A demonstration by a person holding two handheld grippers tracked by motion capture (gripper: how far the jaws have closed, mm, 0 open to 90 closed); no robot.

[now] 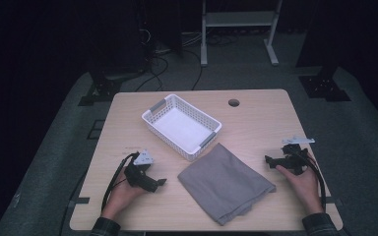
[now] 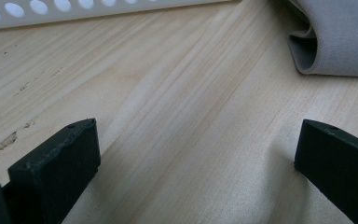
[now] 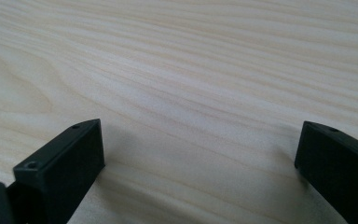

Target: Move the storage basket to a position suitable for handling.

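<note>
Two pairs of tongs are held low over the desk (image 1: pixel 256 123), one in each hand, and both are spread wide with nothing between their jaws. The left tongs (image 1: pixel 160 182) are seen in the high view just beside the near-left corner of the grey cloth (image 1: pixel 225 183), apart from it; the right tongs (image 1: pixel 267 159) are pointed at the cloth's right edge, also apart from it.

From the left gripper view, a rolled fold of the cloth (image 2: pixel 335 42) is shown at the upper right, and the perforated wall of the white basket (image 2: pixel 74 8) runs along the top. From the right gripper view, bare pale wood grain is seen beyond the black, blocky jaws.

From the high view, the cloth is seen folded flat and soft, lying at the desk's near middle, its far corner next to the rectangular plastic basket (image 1: pixel 153 123), which has grey handles.
</note>
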